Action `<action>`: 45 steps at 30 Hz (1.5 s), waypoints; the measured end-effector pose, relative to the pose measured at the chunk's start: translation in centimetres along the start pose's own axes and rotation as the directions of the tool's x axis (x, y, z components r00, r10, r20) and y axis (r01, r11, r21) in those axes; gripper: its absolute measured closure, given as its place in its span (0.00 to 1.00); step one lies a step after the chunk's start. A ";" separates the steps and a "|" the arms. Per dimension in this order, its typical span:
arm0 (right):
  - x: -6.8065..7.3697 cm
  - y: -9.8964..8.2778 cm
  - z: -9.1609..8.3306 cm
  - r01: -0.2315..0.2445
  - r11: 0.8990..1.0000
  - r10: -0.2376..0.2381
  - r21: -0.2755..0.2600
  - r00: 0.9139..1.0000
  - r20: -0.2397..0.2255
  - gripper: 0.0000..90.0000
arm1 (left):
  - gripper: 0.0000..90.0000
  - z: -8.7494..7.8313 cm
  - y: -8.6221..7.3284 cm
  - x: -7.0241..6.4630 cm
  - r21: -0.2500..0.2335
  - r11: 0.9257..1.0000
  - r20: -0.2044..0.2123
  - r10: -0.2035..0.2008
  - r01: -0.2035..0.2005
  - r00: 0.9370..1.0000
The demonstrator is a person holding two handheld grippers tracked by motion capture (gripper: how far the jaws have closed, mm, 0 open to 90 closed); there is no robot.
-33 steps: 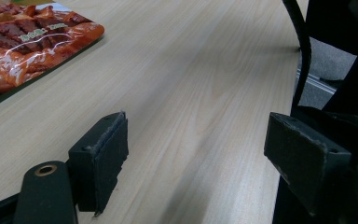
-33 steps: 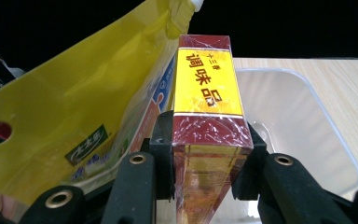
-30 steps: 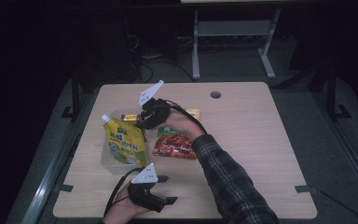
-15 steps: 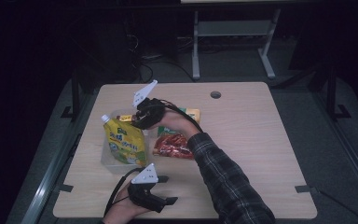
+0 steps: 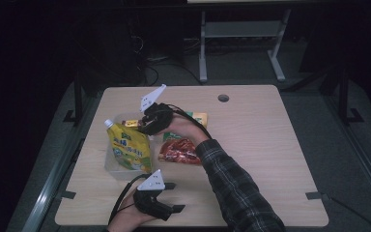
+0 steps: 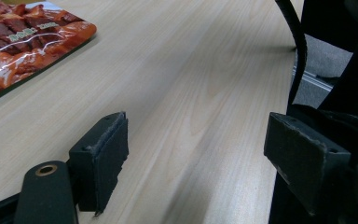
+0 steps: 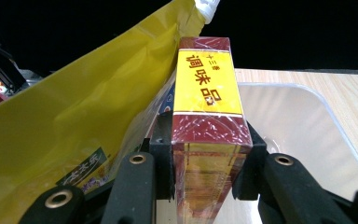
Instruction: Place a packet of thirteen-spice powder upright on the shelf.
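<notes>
The right gripper (image 5: 145, 124) is clamped on a small box (image 7: 209, 100), red at both ends with a yellow label band, wrapped in shiny film. Both pads press its long sides, and the box stands on edge between them. It hangs over a clear plastic tub (image 7: 307, 126) at the left of the table (image 5: 270, 159), just beside a yellow pouch (image 7: 74, 121) that stands in the same tub. From above, the pouch (image 5: 130, 150) leans with its white spout up and to the left, and the box (image 5: 131, 123) shows as a sliver at the gripper's tip, near the spout end. The grey plate on top of this gripper tilts up toward the far edge. The arm behind it wears a plaid sleeve (image 5: 236, 193) that crosses the table from the near right.

Next to that wrist lies a red snack packet (image 5: 179, 151), flat on the wood, and a yellow packet (image 5: 198, 117) lies past the hand, partly hidden.

The left gripper (image 5: 174, 197) rests low at the near edge, jaws standing wide with nothing between them, only bare tabletop. The red packet (image 6: 23, 42) lies ahead of it, well apart.
</notes>
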State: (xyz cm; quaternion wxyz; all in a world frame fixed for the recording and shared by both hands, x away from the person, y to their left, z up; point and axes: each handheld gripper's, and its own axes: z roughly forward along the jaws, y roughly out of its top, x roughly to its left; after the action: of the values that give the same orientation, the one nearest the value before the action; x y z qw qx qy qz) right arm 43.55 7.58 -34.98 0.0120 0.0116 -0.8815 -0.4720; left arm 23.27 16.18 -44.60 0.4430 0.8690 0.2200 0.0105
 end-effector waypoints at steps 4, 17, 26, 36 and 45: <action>-0.1 -0.3 -0.1 0.000 1.000 0.000 -0.001 1.000 0.002 0.74 | 0.24 0.1 0.0 -0.1 0.002 1.000 0.005 -0.002 0.002 1.000; 0.3 -0.6 -0.4 0.008 1.000 -0.008 -0.003 1.000 -0.011 0.75 | 0.24 0.2 0.0 0.0 0.003 1.000 0.004 0.003 -0.003 1.000; -0.5 -0.5 -0.1 -0.027 0.999 0.026 -0.027 1.000 -0.017 0.75 | 0.24 0.4 0.0 -0.2 0.013 1.000 0.012 0.004 -0.004 1.000; -0.6 0.4 0.5 -0.024 0.999 0.023 -0.036 0.999 -0.027 0.75 | 0.24 0.6 0.1 -0.3 0.017 1.000 0.017 0.009 -0.009 1.000; -0.4 0.2 0.2 -0.009 1.000 0.008 -0.024 1.000 -0.021 0.75 | 0.24 0.6 0.0 -0.3 0.014 1.000 0.018 0.009 -0.009 1.000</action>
State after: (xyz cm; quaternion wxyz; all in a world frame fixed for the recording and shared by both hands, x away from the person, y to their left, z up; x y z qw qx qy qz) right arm 43.91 7.83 -34.96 0.0235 0.0129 -0.8757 -0.4822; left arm 23.12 15.61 -44.86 0.4389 0.8731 0.2122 0.0031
